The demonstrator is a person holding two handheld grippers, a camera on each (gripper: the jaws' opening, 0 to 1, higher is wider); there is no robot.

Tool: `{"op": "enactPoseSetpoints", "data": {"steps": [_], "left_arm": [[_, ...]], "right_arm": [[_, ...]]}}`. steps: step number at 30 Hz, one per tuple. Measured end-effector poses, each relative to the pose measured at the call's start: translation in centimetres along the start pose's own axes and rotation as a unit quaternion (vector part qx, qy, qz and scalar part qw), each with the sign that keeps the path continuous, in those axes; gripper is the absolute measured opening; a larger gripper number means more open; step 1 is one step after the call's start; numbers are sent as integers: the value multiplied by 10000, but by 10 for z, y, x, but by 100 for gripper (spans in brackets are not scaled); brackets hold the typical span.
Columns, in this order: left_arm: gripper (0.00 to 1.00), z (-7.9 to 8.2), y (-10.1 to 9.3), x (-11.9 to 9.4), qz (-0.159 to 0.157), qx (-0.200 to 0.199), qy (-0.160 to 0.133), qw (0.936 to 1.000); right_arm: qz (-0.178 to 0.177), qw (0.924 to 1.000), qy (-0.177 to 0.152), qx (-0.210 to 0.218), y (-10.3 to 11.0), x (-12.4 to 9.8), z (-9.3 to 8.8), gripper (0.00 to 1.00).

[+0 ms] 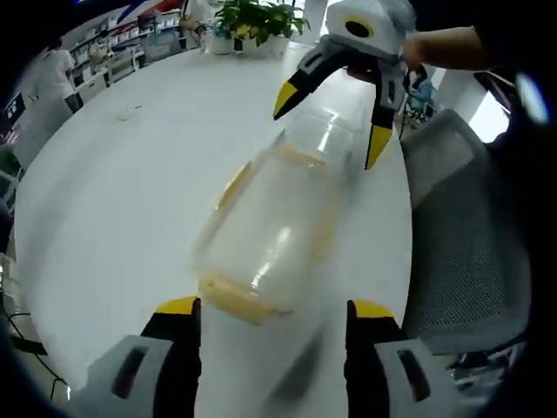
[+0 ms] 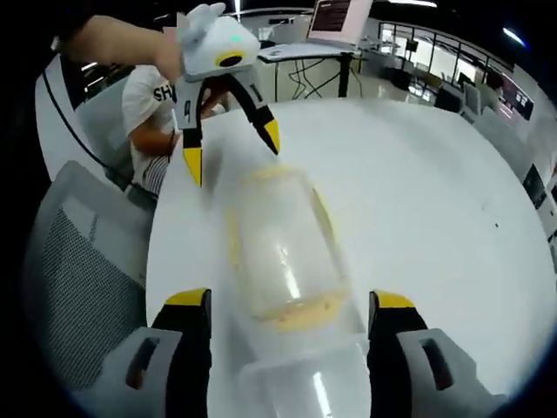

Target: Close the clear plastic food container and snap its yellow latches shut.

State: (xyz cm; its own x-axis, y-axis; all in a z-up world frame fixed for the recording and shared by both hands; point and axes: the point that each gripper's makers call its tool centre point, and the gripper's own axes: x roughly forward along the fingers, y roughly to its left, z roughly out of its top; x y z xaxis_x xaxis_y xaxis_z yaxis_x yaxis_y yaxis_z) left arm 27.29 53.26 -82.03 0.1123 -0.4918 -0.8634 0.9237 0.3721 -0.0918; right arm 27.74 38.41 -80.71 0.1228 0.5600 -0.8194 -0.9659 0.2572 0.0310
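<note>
Clear plastic food container (image 1: 270, 231) lies on the round white table (image 1: 113, 174), close to the edge that borders the mesh office chair (image 1: 461, 261) — within easy reach of both tools, which face each other across it, one at each short end. Left gripper (image 1: 274, 309) has its jaws spread wide apart, yellow tips flanking the near end of the container without touching it; right gripper (image 2: 289, 300) likewise stands wide, straddling its own end of the container (image 2: 287, 261). Each is also seen from the opposite view, jaws splayed, hanging just above the far end. My reading: the pair are lined up to steady or press the box from both ends. Yellow latches (image 1: 231, 300) show as soft yellow bands at the ends and along the sides; the container is motion-blurred, so I cannot tell whether the lid is seated or any latch is snapped. A second clear piece at the near end in the right gripper view — lid or base, unclear. Potted plant (image 1: 257, 22) at the far edge.
</note>
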Motion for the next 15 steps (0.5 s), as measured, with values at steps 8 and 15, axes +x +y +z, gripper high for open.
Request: {"op": "enactPoseSetpoints", "data": {"steps": [8,15], "left_arm": [[62,-4,10,7,-35,375,250,9990],[60,-6,19,14,-30,798,528,9954]], "right_arm": [[-18,9987,347,-375,-5,8,-8,66],[-49,9941,720,-804,-12,19,-13,64]]}}
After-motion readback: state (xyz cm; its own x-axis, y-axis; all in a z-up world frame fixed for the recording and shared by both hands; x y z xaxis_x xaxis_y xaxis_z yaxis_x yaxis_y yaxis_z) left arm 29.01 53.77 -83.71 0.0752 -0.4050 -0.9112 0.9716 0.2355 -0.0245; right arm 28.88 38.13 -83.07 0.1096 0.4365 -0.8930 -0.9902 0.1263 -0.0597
